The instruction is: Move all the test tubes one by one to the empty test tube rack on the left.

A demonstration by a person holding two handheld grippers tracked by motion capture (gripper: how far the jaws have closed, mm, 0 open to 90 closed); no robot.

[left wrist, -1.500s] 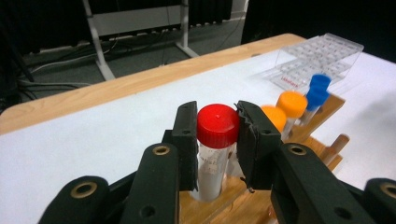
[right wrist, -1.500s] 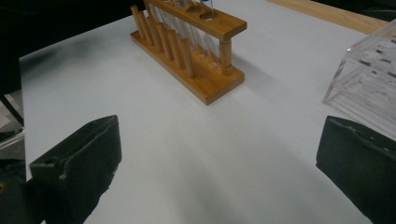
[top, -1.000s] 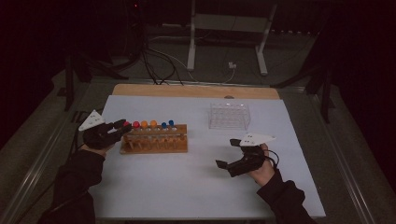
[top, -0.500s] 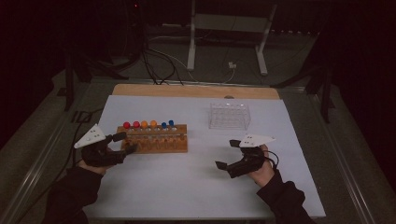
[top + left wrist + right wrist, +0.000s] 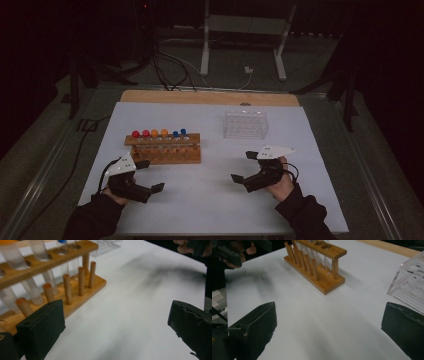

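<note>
— On the white table's (image 5: 210, 200) left half, what stands?

— Wooden rack (image 5: 164, 147), six capped tubes (image 5: 159, 134) upright in it. Clear rack (image 5: 245, 124) sits well apart, right rear, apparently empty.

— Grippers?

— Left gripper (image 5: 150, 175) hovers just beside the wooden rack's near corner, jaws spread wide, holding nothing. Right gripper (image 5: 243, 166) idles mid-table, likewise wide and unladen.

— Progress?

— Judged not begun: no tube lifted, none transferred. All six remain to move.

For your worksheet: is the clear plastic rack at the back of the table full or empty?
Empty, it seems: the clear plastic rack shows bare cells, while the capped tubes stand in the wooden rack.
</note>
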